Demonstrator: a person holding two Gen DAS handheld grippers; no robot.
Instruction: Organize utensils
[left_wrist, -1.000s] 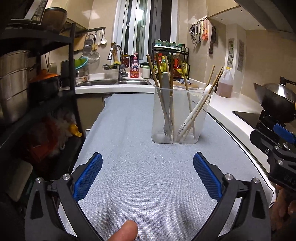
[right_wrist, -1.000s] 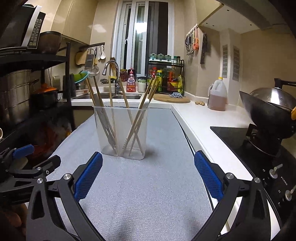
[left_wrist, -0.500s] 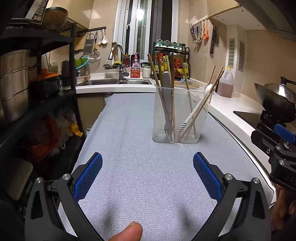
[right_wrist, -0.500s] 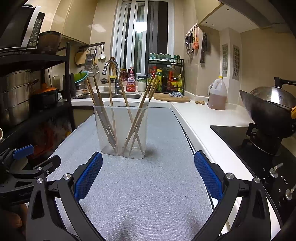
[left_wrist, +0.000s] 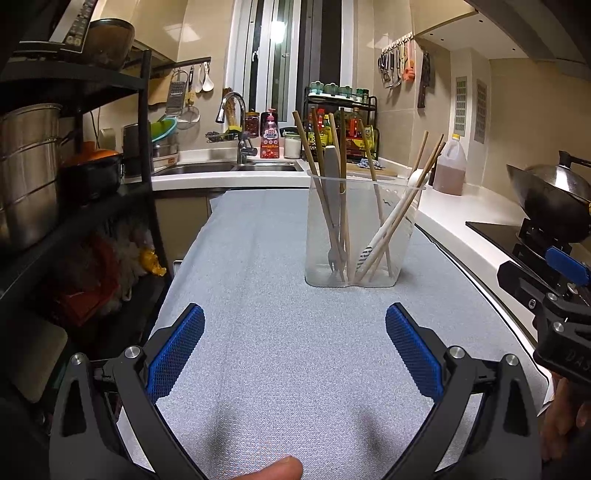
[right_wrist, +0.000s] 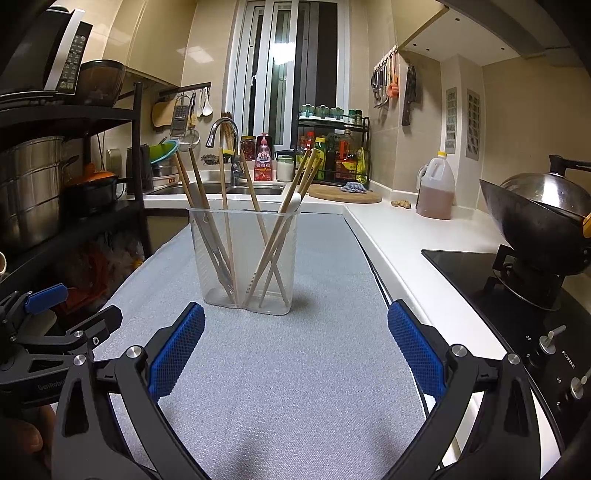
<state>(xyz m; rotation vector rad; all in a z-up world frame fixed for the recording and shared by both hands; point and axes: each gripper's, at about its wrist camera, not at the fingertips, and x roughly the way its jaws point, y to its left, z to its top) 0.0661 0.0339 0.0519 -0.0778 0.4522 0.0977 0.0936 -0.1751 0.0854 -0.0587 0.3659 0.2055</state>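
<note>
A clear plastic utensil holder (left_wrist: 360, 229) stands upright on the grey mat (left_wrist: 280, 354); it also shows in the right wrist view (right_wrist: 245, 258). It holds several wooden chopsticks (left_wrist: 397, 218), a grey fork (left_wrist: 332, 206) and a white spoon (left_wrist: 384, 229). My left gripper (left_wrist: 295, 350) is open and empty, well in front of the holder. My right gripper (right_wrist: 295, 350) is open and empty, also short of the holder. Each gripper shows at the edge of the other's view: the right one (left_wrist: 554, 306) and the left one (right_wrist: 55, 332).
A black shelf rack (left_wrist: 74, 184) with pots stands at the left. A sink and tap (left_wrist: 236, 147) are at the back. A wok (right_wrist: 539, 221) sits on the hob at the right, next to an oil jug (right_wrist: 436, 184). A white counter edge (right_wrist: 388, 258) borders the mat.
Both grippers have drifted slightly; the holder sits a touch farther in each view. Both stay open and empty.
</note>
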